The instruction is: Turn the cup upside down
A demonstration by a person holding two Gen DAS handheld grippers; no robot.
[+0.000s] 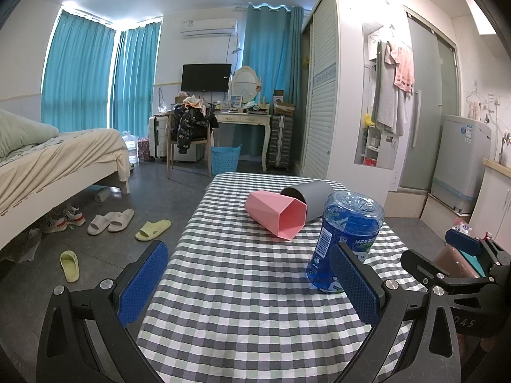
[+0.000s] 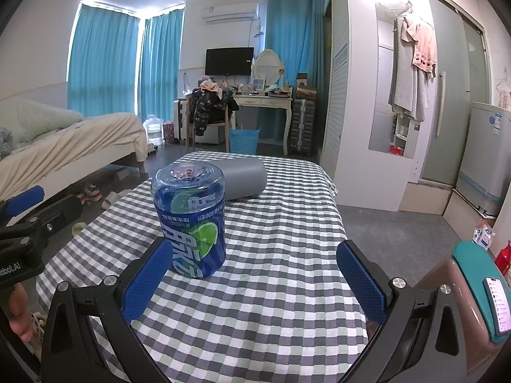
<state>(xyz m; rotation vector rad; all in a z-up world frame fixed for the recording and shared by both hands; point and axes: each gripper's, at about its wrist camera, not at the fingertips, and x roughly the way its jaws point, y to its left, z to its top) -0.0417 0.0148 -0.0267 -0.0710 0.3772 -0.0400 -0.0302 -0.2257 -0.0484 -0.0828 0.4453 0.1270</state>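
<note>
On the checkered table a pink hexagonal cup lies on its side, mouth toward me. Behind it a grey cup also lies on its side. A blue see-through cup cut from a drink bottle stands with its base up. My left gripper is open and empty above the near table; its right finger overlaps the blue cup's foot in the image. In the right wrist view my right gripper is open and empty, with the blue cup just beyond its left finger and the grey cup farther back. The blue cup mostly hides the pink one.
A brown stool with a teal pad and a phone stands right of the table. A bed and slippers on the floor are to the left. A white wardrobe and a washing machine stand to the right.
</note>
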